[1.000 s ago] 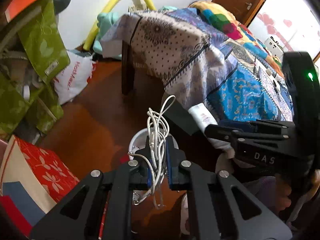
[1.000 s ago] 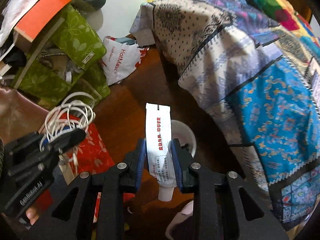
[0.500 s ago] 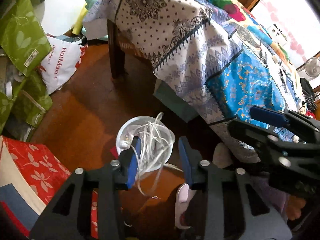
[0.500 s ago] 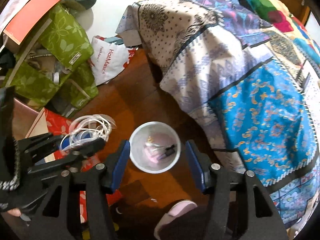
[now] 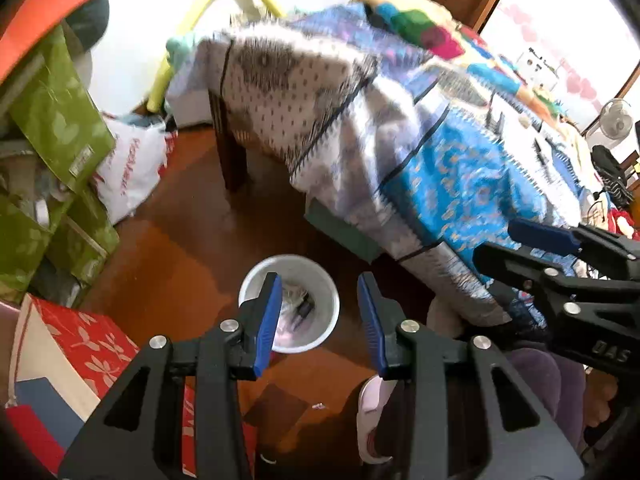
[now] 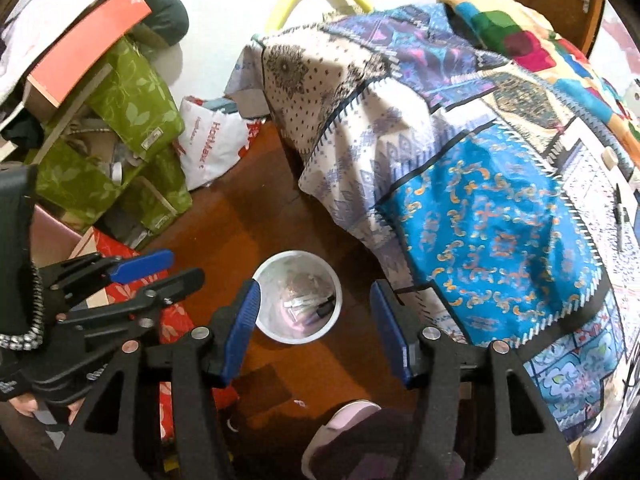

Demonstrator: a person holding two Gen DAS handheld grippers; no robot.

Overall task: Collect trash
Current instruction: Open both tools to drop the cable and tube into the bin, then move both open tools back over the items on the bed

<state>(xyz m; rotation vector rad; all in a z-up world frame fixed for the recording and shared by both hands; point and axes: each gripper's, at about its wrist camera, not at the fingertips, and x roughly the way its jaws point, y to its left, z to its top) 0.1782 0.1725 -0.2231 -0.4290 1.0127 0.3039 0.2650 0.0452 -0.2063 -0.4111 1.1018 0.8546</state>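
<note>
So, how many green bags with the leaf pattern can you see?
3, all stacked at the left wall: one on top, one below it, one lowest, nearest the floor. More may be hidden.

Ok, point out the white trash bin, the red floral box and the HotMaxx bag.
white trash bin (image 6: 297, 335): right wrist view, front rim.
red floral box (image 5: 94, 344): left wrist view, patterned top.
HotMaxx bag (image 6: 212, 148): right wrist view, printed white side.

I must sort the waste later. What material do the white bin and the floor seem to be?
White bin: probably plastic, with a smooth, thin, even rim and a slightly translucent wall. Floor: seemingly polished wood or laminate, reddish-brown with a soft sheen; which one is unclear.
</note>
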